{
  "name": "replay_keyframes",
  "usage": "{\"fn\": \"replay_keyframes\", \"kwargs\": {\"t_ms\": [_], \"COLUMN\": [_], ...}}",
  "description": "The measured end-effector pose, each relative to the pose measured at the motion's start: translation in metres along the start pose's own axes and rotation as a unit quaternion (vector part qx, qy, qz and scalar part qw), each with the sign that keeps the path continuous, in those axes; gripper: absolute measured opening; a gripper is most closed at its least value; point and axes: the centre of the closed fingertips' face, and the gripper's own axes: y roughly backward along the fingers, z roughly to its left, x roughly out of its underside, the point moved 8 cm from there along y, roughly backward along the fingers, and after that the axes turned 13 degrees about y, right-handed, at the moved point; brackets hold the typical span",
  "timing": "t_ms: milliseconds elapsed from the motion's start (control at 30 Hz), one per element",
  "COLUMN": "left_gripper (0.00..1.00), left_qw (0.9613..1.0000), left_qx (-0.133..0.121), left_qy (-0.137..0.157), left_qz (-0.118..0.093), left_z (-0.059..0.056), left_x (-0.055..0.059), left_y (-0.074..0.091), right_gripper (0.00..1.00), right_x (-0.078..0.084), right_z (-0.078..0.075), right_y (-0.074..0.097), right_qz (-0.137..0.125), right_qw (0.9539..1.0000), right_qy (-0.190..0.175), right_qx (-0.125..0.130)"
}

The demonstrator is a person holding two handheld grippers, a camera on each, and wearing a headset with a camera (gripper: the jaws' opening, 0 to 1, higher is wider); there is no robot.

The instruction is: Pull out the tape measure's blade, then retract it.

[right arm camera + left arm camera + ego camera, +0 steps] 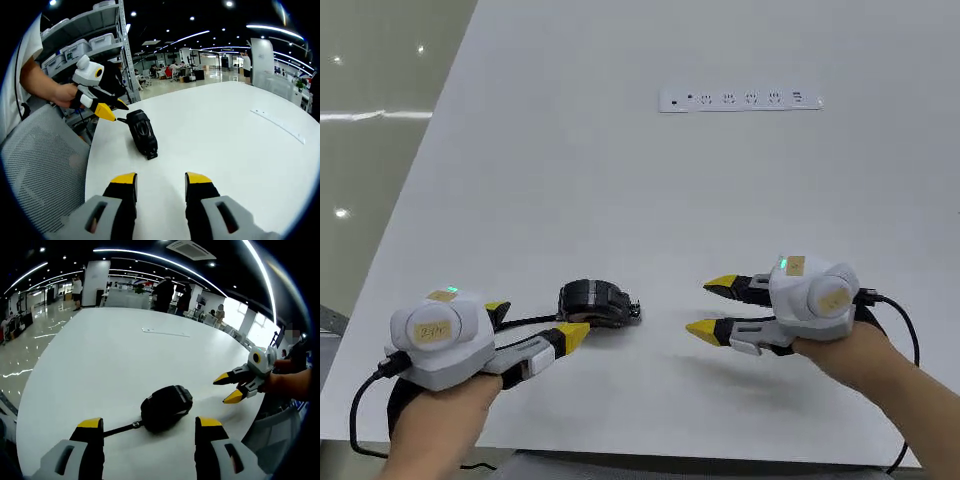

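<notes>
Lying on the white worktop (620, 180), the black tape measure (595, 300) sits just ahead of the left tongs (535, 320), whose jaws stand wide and empty. The right tongs (712, 307), likewise spread and empty, point toward it from nearby.

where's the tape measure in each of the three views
Head view: tape measure low, left of centre.
Left gripper view: tape measure lower centre, just beyond the jaws.
Right gripper view: tape measure left of centre, mid-height.
Shared landmark: white power strip, farther back in all three.
</notes>
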Motion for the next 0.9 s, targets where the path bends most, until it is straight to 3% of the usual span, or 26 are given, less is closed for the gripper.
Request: {"fn": "replay_keyframes", "kwargs": {"t_ms": [400, 900], "left_gripper": [0.72, 0.77], "left_qw": [0.9993, 0.9979], "left_qx": [0.025, 0.053], "left_qy": [-0.025, -0.035], "left_qz": [0.011, 0.006], "left_z": [0.003, 0.001], "left_x": [0.005, 0.003], "left_y": [0.012, 0.023], "right_gripper": [0.46, 0.55], "right_x": [0.014, 0.021], "right_z": [0.003, -0.003], "right_y": [0.042, 0.096], "right_qz": [0.010, 0.021], "right_qw": [0.9981, 0.9921], "right_qy": [-0.031, -0.057], "right_qx": [0.053, 0.109]}}
